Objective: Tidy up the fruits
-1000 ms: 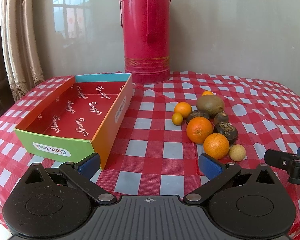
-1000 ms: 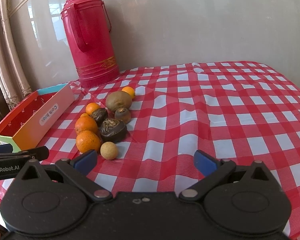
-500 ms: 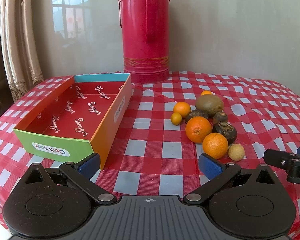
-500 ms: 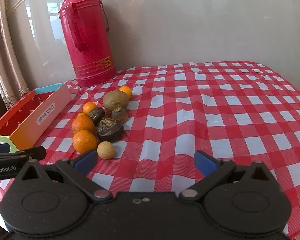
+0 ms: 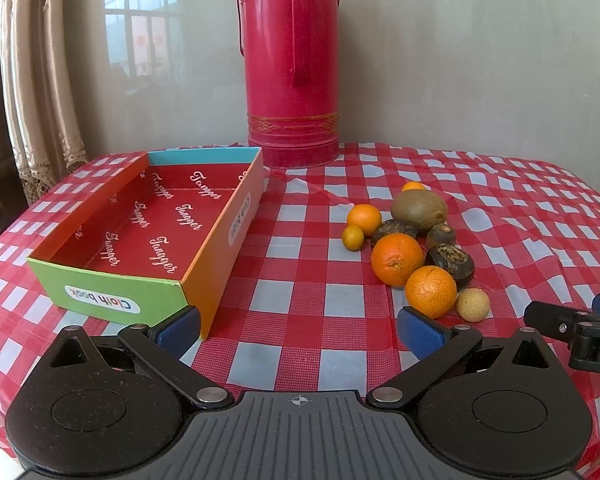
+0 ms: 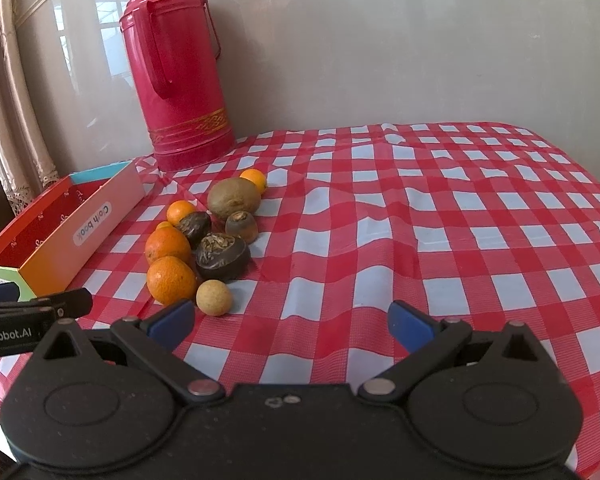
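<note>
2 big oranges [image 5: 397, 259], 3 sm ones, 1 kiwi [image 5: 419, 211], both hand-held grippers [image 5: 299, 326] wide apart, empty

This looks like a lived-in home, most likely a dining corner: a table spread with a red-and-white checked tablecloth [image 5: 300, 304] stands against a plain glossy wall. A tall red thermos flask [image 5: 290, 64] with a gold band sits at the far edge, and beige curtains with lace trim [image 5: 40, 80] hang at the far left. The wall's sheen mirrors a paned window [image 5: 140, 32], and loose fruit [image 5: 412, 240] lies on the cloth
</note>
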Motion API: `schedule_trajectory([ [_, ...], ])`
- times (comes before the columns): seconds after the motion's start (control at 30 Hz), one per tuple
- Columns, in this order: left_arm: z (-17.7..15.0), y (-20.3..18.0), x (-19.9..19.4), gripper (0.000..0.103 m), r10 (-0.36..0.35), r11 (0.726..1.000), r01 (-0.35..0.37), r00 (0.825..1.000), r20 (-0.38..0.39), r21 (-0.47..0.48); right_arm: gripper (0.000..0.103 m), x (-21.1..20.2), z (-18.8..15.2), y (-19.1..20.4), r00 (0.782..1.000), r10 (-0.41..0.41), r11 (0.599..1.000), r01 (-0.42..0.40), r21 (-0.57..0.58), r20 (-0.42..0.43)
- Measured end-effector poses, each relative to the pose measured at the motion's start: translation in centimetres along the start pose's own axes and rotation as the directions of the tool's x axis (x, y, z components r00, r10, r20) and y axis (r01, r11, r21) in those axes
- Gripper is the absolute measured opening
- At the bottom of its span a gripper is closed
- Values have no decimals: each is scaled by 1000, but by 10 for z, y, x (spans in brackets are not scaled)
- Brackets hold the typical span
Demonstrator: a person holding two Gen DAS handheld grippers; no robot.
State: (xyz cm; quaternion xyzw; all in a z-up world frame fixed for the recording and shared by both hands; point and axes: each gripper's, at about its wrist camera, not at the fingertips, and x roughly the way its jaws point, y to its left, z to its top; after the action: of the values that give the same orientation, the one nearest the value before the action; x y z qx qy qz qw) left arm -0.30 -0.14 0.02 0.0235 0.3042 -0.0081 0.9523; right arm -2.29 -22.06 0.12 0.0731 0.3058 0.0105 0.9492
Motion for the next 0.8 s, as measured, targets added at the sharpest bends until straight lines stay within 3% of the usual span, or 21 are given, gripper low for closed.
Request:
schedule_trajectory([
  [0.8, -1, -2, -2, 103, 6, 1000, -7, 1000, 13, 19, 97, -2, 0, -2, 1000, 4, 1000, -4, 7, 5],
])
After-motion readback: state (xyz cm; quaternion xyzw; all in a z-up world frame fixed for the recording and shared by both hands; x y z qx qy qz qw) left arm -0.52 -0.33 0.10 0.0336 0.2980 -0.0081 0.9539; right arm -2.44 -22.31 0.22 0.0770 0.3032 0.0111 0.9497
